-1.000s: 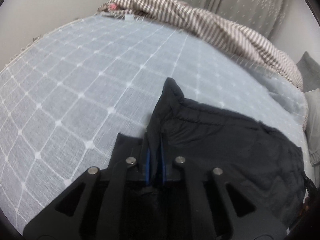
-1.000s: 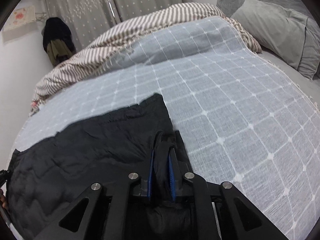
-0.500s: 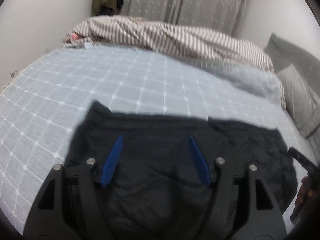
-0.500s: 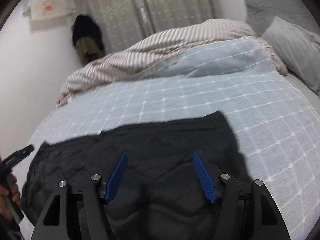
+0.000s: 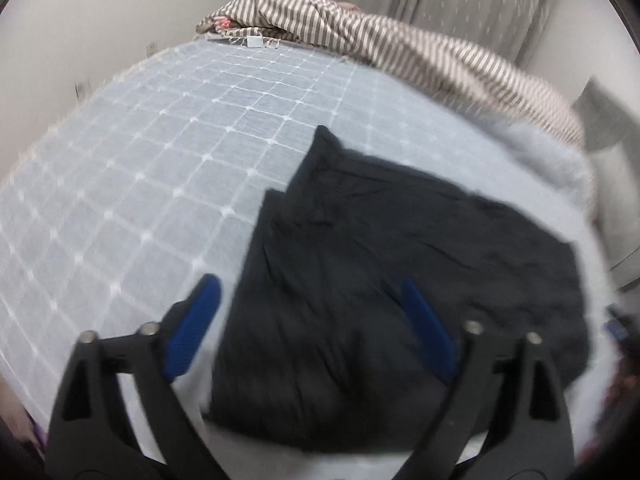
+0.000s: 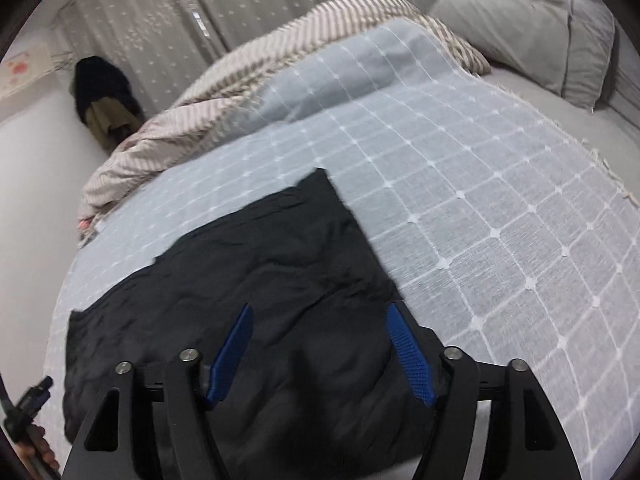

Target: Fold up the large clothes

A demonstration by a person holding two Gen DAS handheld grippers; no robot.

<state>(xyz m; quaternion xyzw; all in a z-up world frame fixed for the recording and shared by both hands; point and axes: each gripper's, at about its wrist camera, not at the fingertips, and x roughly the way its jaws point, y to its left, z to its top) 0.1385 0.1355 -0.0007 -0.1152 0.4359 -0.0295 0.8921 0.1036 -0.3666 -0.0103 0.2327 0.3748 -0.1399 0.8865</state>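
Nearest me, my left gripper (image 5: 308, 320) and right gripper (image 6: 320, 352) both stand spread wide with nothing between the blue pads, poised above the dark garment (image 5: 380, 280). It lies folded and rumpled on the checked bedspread (image 6: 480, 200). I'd pinch the two near corners evenly and carry them straight to the far edge. Beyond lies the striped duvet (image 5: 400, 48).
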